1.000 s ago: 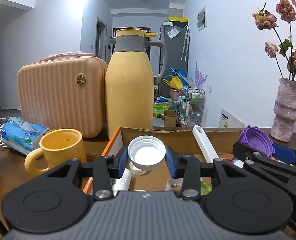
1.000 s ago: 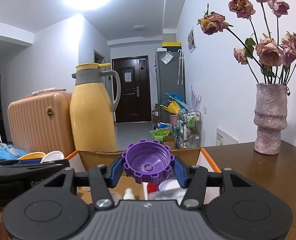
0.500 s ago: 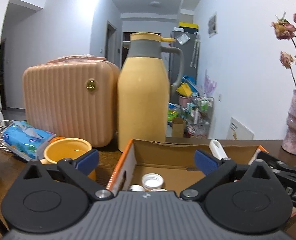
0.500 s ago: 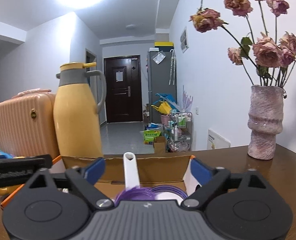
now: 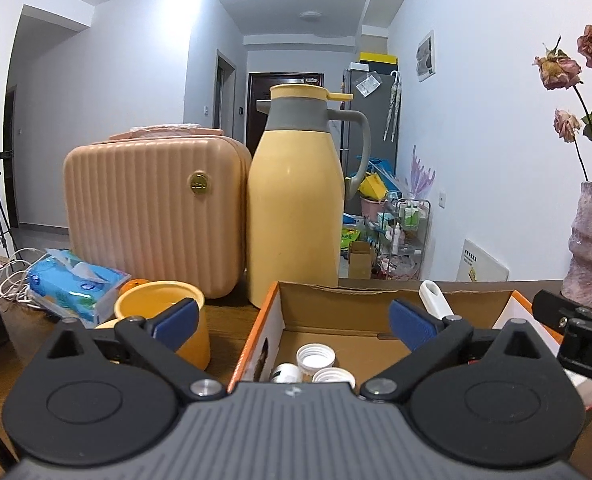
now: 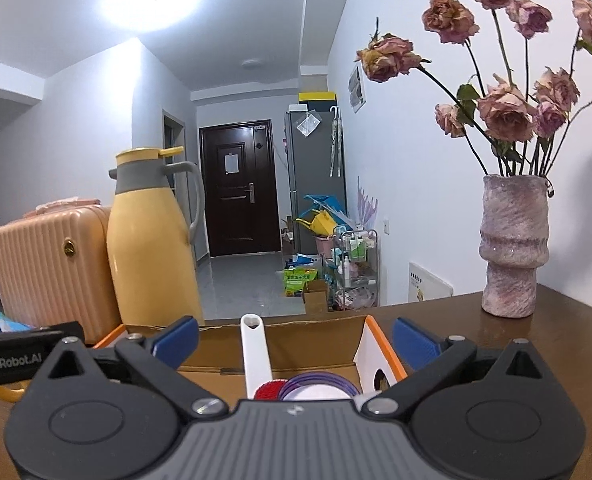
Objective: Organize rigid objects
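Observation:
An open cardboard box (image 5: 264,320) with orange edges stands on the brown table. My left gripper (image 5: 294,324) is open above its left part, nothing between the blue pads. Below lie two white caps (image 5: 315,356) (image 5: 333,377) and a small white bottle (image 5: 286,372). My right gripper (image 6: 296,340) hangs over the box's right part, its jaws opening and holding nothing. A purple lid (image 6: 315,384) and a red cap (image 6: 270,390) lie under it. A white handle (image 6: 254,348) leans against the back wall.
Left of the box stand a yellow mug (image 5: 164,312), a yellow thermos jug (image 5: 296,216), a peach ribbed case (image 5: 152,212) and a blue tissue pack (image 5: 76,284). A pink vase (image 6: 511,248) with dried roses stands at the right on the table.
Both grippers opened wide. The left let go of the white cap and the right let go of the purple lid; both pieces now lie in the box.

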`<state>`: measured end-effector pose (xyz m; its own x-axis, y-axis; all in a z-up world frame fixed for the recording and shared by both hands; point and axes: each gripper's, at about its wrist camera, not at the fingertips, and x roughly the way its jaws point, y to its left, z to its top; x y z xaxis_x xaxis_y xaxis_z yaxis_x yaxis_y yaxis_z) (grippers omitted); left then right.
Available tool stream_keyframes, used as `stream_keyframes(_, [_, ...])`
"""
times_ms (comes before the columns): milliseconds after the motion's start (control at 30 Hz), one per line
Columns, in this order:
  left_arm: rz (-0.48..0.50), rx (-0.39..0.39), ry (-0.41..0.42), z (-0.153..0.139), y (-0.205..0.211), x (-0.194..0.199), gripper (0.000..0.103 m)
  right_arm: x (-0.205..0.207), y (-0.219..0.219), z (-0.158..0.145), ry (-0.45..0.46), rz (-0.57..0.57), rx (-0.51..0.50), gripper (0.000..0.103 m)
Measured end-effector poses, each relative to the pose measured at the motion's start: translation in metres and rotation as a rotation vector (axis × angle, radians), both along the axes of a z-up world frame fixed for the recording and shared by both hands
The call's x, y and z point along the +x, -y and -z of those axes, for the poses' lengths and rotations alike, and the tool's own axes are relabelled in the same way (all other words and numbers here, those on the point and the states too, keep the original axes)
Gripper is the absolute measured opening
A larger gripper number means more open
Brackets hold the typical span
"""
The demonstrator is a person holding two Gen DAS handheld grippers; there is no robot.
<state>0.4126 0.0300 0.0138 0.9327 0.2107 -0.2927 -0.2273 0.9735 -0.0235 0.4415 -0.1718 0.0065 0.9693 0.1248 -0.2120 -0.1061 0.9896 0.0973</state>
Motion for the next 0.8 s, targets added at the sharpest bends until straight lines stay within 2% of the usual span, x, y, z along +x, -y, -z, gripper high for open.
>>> stream_keyframes(367, [0.001, -0.005, 0.013, -0.01, -0.007, -0.068, 0.103, -0.054, 0.022, -0.008, 0.014, 0.0, 0.03, 0.103])
stream_keyframes(633, [0.028, 0.025, 0.04, -0.014, -0.006, -0.145, 0.103, -0.124, 0.042, -0.016, 0.03, -0.038, 0.035, 0.103])
stream_keyframes(800, [0.056, 0.028, 0.054, -0.011, -0.007, -0.197, 0.103, -0.176, 0.048, -0.011, 0.019, -0.073, 0.017, 0.103])
